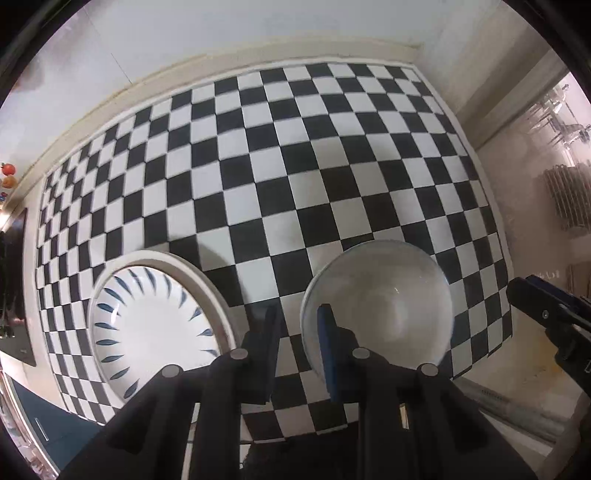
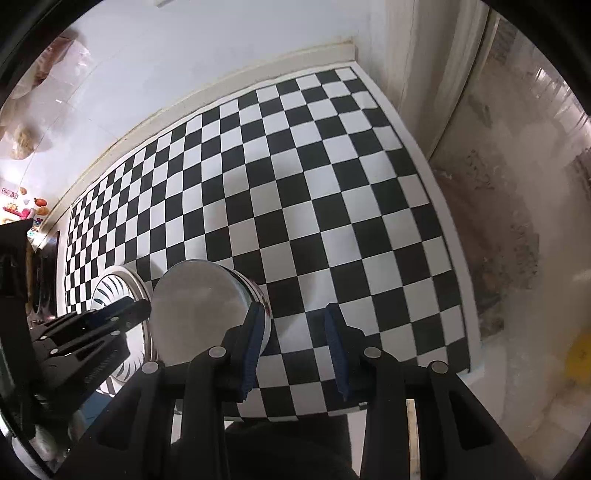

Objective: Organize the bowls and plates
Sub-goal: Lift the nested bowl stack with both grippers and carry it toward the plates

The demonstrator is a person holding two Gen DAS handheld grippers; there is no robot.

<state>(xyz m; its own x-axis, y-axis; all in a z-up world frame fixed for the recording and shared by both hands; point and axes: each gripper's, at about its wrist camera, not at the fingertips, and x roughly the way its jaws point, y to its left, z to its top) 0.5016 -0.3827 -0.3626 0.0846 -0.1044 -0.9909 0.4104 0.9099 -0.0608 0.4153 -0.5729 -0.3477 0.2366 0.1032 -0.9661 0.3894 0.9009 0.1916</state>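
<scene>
Two pieces of crockery sit near the front edge of a black-and-white checkered mat (image 1: 280, 155) that covers a tabletop pushed against a pale wall (image 1: 221, 26). To the left lies a white plate (image 1: 147, 325) with dark blue leaf-like strokes radiating around its well and a broad cream rim; beside it, apart from it with a strip of checks between them, stands a plain pale bowl (image 1: 384, 306), upright with its mouth open to the left wrist camera. The left gripper (image 1: 299, 350) hovers over the gap between plate and bowl, its blue-padded fingers parted by a moderate gap and holding nothing; its right finger (image 1: 328, 354) overlaps the bowl's near rim in this view, though whether it touches cannot be told. The right gripper (image 2: 293, 350) hangs just to the right of the bowl (image 2: 207, 314), its jaws likewise spread and empty, with bare checks showing between them; its left finger (image 2: 253, 350) appears against the bowl's outer wall, contact unclear. From the right wrist view, the left gripper's dark frame (image 2: 88, 339) reaches in over the plate (image 2: 110, 291). The right gripper's tip (image 1: 543, 306) shows at the right edge of the left wrist view, beyond the mat's corner.
</scene>
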